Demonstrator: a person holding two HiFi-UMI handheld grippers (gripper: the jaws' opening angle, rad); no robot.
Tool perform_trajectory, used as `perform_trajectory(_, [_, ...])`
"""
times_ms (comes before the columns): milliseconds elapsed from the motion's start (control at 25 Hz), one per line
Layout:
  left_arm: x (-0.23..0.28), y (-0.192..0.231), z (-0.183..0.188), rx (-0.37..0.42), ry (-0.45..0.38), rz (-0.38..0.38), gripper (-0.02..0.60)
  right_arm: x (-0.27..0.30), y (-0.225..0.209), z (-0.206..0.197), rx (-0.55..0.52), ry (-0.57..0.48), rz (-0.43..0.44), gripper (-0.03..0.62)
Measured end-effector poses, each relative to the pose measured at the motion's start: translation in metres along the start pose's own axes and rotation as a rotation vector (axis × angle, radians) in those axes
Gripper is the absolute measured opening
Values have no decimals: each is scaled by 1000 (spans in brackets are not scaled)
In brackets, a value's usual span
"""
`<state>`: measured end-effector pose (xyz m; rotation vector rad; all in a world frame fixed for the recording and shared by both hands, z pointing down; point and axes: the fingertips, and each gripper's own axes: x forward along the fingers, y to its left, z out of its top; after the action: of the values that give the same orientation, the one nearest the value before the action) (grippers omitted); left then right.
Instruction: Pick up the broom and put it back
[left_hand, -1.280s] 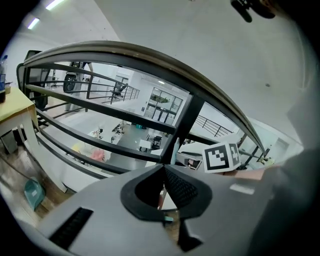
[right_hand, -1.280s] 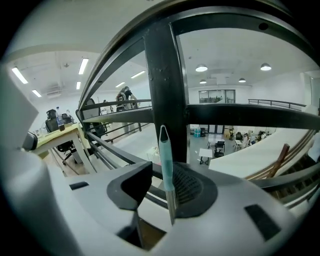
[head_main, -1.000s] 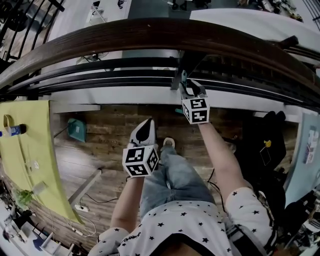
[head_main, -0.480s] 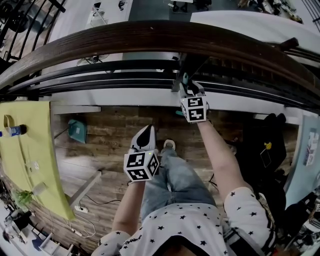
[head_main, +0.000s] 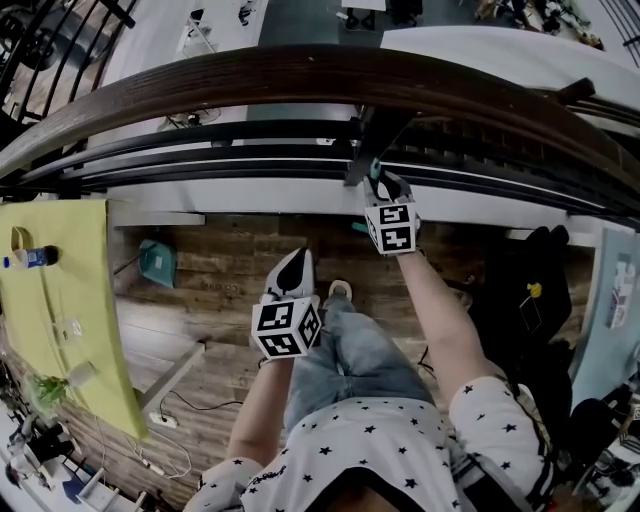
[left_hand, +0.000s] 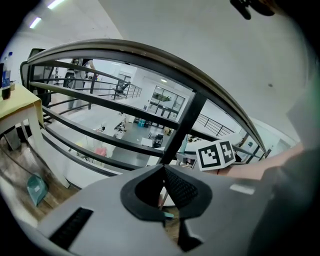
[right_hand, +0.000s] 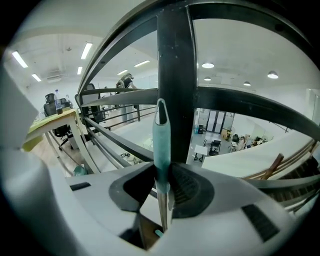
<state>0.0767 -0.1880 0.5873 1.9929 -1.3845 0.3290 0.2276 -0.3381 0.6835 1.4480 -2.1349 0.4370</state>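
Note:
The broom's teal handle (right_hand: 161, 135) and its thin metal shaft stand upright against the black railing post (right_hand: 175, 60). My right gripper (right_hand: 162, 182) has just been closing, and its pads now press on the handle from both sides. In the head view that gripper (head_main: 385, 185) reaches up to the railing, with the handle's teal tip (head_main: 374, 168) showing above it. My left gripper (head_main: 290, 272) hangs lower, over the person's leg. Its jaws (left_hand: 164, 172) are shut with nothing between them.
A dark wooden handrail (head_main: 300, 65) tops black metal bars across the whole view, with a lower floor beyond. A teal dustpan (head_main: 155, 262) lies on the wood floor at left. A yellow-green table (head_main: 60, 300) stands at far left. Dark bags (head_main: 525, 300) sit at right.
The right gripper's marker cube has shifted and tilted very slightly at the railing post. The left gripper has stayed where it was.

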Motion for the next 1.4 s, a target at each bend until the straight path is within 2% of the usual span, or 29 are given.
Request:
perform_trajectory(320, [-23, 6, 1, -9, -13, 25, 11, -36, 15, -11, -11, 16, -11, 86])
perform_trajectory(720, [-52, -3, 5, 6, -25, 15, 11, -85, 17, -17, 0, 18, -43, 84])
perform_trajectory(1080, [-80, -7, 19, -1, -65, 33, 11, -123, 25, 1, 30, -16, -41, 84])
perform_trajectory(1400, [-101, -9, 27, -13, -101, 48, 11, -151, 51, 25, 1, -66, 5, 84])
